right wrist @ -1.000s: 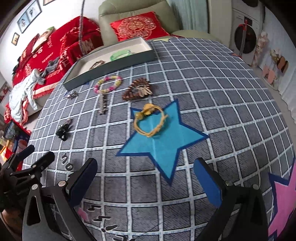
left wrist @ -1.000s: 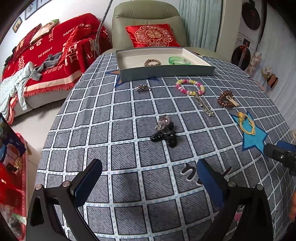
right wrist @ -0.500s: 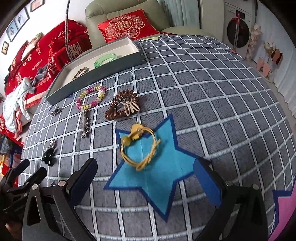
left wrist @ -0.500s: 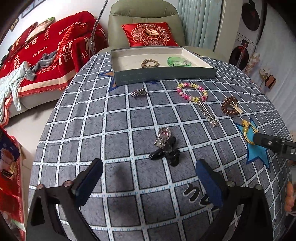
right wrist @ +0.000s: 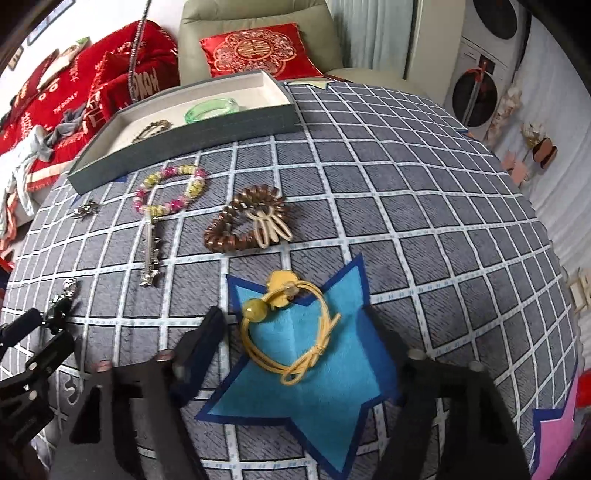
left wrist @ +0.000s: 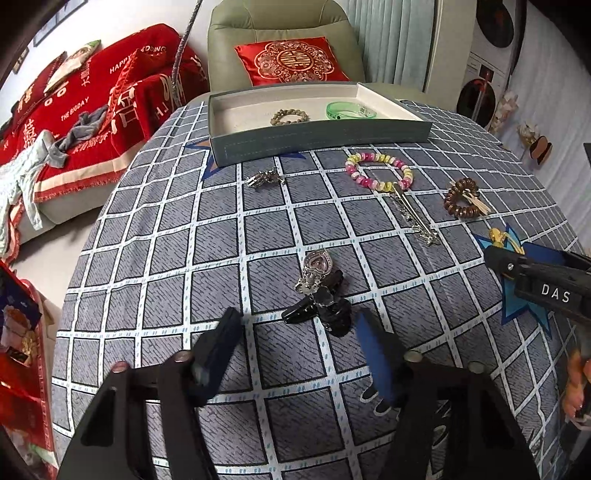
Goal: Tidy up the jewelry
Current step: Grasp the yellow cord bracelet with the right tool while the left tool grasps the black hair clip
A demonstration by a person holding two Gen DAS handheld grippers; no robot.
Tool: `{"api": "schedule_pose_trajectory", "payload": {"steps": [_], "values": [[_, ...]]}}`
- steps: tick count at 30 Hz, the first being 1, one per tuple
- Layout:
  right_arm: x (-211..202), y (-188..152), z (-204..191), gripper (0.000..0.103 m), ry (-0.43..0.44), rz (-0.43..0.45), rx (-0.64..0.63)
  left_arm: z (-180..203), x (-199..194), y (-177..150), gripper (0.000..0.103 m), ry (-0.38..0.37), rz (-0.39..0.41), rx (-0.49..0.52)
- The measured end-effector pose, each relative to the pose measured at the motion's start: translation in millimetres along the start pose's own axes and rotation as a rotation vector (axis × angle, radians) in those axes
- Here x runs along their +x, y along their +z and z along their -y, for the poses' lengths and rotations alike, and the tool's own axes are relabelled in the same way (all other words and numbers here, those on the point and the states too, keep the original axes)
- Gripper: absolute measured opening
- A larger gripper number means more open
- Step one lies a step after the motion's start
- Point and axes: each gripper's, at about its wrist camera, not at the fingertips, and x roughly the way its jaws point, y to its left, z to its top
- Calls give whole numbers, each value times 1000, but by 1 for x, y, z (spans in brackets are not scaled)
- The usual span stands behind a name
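Jewelry lies scattered across a grid-patterned grey tablecloth (left wrist: 155, 258), all of it placed here in relation to the shallow grey tray (left wrist: 317, 138) at the table's far edge. Inside the tray rest a brown beaded bracelet (left wrist: 290, 117) and a green bangle (left wrist: 351, 110), apart from each other. Just in front of the tray sit a small silver charm (left wrist: 266, 178) and a pink-and-yellow beaded bracelet (left wrist: 378, 170), with a silver hairpin (left wrist: 415, 216) running from that bracelet away from the tray. Farther from the tray, toward the right, lies a brown coiled hair tie (right wrist: 245, 219), bent into a heart shape. Well in front of the tray, a black hair clip (left wrist: 321, 308) with a silver heart-shaped ornament (left wrist: 316, 267) lies just ahead of the left gripper (left wrist: 299, 341), whose fingers stand apart and hold nothing. On a blue star patch (right wrist: 306, 387), farthest from the tray, a yellow cord hair tie (right wrist: 291, 332) with a bead lies between the spread, empty fingers of the right gripper (right wrist: 295, 343). Beyond the tray stands a green armchair (left wrist: 273, 22) with a red embroidered cushion (left wrist: 290, 61).
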Motion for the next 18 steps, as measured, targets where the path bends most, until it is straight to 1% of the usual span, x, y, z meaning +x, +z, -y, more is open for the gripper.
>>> {"api": "schedule_pose_trajectory", "payload": {"steps": [1,2,3,4,5,7,9,11,18], "values": [[-1,0,-1,60,2,2,-3,0,0,0,69,-4,-1,-1],[-2,0,-2,51,7,4,-10,0,0,1,58,-7,1,-1],[-2,1,-3,46,12,4,-16,0,-1,2,46,-12,3,1],[-3,1,-4,38,18,4,-19,0,-2,2,42,-16,4,3],[-4,1,-5,28,20,4,-22,-1,-2,2,32,-28,5,3],[-4,1,-6,16,26,3,-27,-4,-3,2,32,-50,5,-11],[-5,0,-5,16,31,5,-23,-7,-5,1,32,-71,7,-29],[-8,-1,-3,6,43,10,-13,-11,-7,0,32,-87,7,-41],[-23,-3,13,6,132,30,46,-16,-21,1,32,-113,33,-49]]}}
